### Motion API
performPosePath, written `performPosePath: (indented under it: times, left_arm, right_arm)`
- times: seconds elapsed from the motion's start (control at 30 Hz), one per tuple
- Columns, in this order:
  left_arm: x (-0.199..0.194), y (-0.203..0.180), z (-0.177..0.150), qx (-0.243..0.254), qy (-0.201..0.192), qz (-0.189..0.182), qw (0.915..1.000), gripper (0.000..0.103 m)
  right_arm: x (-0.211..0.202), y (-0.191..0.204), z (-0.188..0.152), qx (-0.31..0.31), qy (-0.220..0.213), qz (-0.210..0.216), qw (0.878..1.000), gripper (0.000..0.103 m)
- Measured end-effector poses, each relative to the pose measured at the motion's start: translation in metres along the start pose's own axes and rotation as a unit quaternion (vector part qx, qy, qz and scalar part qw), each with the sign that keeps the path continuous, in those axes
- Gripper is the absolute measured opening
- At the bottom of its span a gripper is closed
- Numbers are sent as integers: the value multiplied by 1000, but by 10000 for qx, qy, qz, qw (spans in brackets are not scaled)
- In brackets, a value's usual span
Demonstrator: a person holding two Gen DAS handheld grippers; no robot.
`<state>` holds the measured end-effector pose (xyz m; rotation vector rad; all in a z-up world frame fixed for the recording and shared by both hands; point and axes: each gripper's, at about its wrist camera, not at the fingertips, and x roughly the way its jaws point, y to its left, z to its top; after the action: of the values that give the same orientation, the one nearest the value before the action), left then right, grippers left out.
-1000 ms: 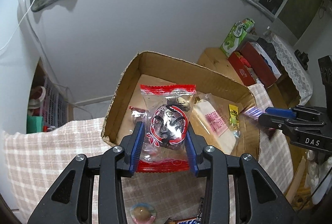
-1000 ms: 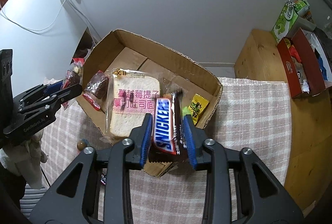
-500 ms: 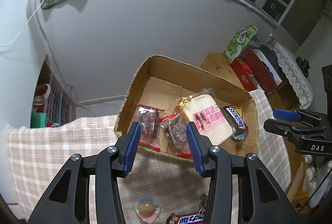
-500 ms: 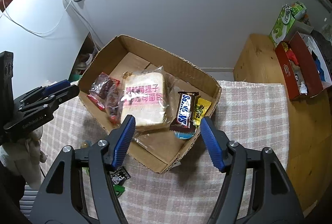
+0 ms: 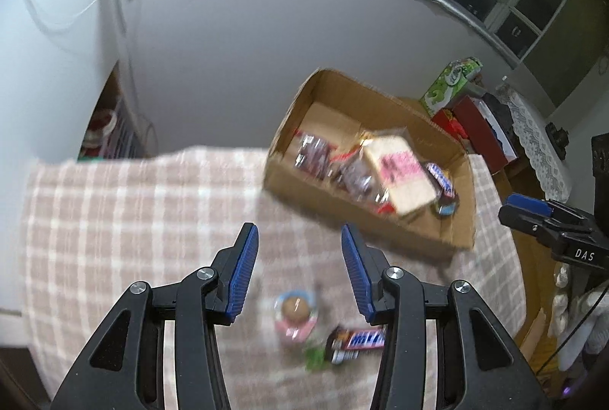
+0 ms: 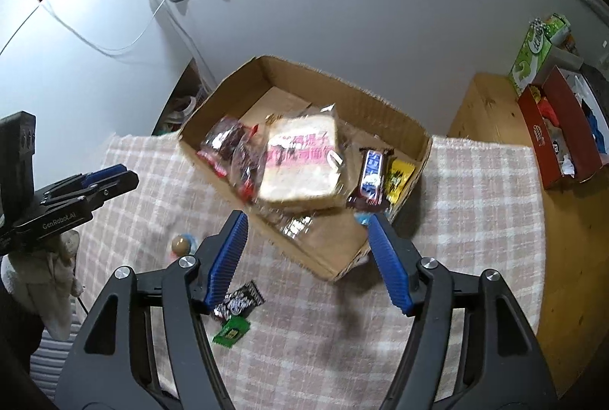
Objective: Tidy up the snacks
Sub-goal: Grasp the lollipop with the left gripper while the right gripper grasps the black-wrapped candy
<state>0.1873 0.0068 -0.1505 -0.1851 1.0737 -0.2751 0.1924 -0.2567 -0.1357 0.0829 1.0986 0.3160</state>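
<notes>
A cardboard box stands on the checked cloth. It holds a bread packet, two red-edged dark snack packets, a Snickers bar and a yellow packet. On the cloth in front lie a round wrapped candy, a dark chocolate bar, a black packet and a green packet. My left gripper hovers open and empty over the cloth left of the box. My right gripper is open and empty above the box's near edge.
A wooden side table at the right carries a red box and a green carton. A grey wall rises just behind the box. The checked cloth stretches to the left and front.
Both grippers opened: the red-edged packet and the Snickers bar now lie in the box. Both grippers pulled back from it, the left one swinging out over the cloth.
</notes>
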Motion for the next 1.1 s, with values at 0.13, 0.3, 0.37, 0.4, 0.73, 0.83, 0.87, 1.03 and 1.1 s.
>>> performPosePath:
  times: [0.13, 0.3, 0.37, 0.4, 0.73, 0.83, 0.87, 1.03, 1.1]
  left_arm:
    - [-1, 13, -22, -200, 129, 76, 9997, 44]
    - [-1, 24, -44, -413, 268, 62, 9988, 44]
    - [1, 25, -51, -453, 320, 51, 9985, 44]
    - [3, 25, -55, -468, 350, 45, 9983, 44]
    - [10, 26, -76, -582, 456, -63, 9972, 44]
    - [14, 25, -80, -599, 491, -135, 9969, 44]
    - [15, 24, -80, -598, 502, -155, 9968, 44]
    - [22, 21, -83, -570, 577, -210, 9965, 44]
    - [26, 20, -83, -575, 606, -226, 9963, 44]
  right_arm:
    - [0, 7, -19, 11, 46, 60, 10000, 68]
    - [8, 19, -44, 61, 355, 194, 9992, 68]
    - [18, 23, -53, 87, 641, 168, 9978, 68]
    - [24, 25, -57, 136, 759, 170, 9969, 68]
    - [58, 36, -69, 583, 1142, 238, 9915, 68]
    - [69, 34, -68, 877, 1310, 369, 9868, 68]
    - [73, 33, -69, 968, 1371, 409, 9850, 68]
    - [92, 26, -72, 1487, 1614, 629, 9736, 63]
    - [97, 25, -73, 1612, 1681, 644, 9704, 63]
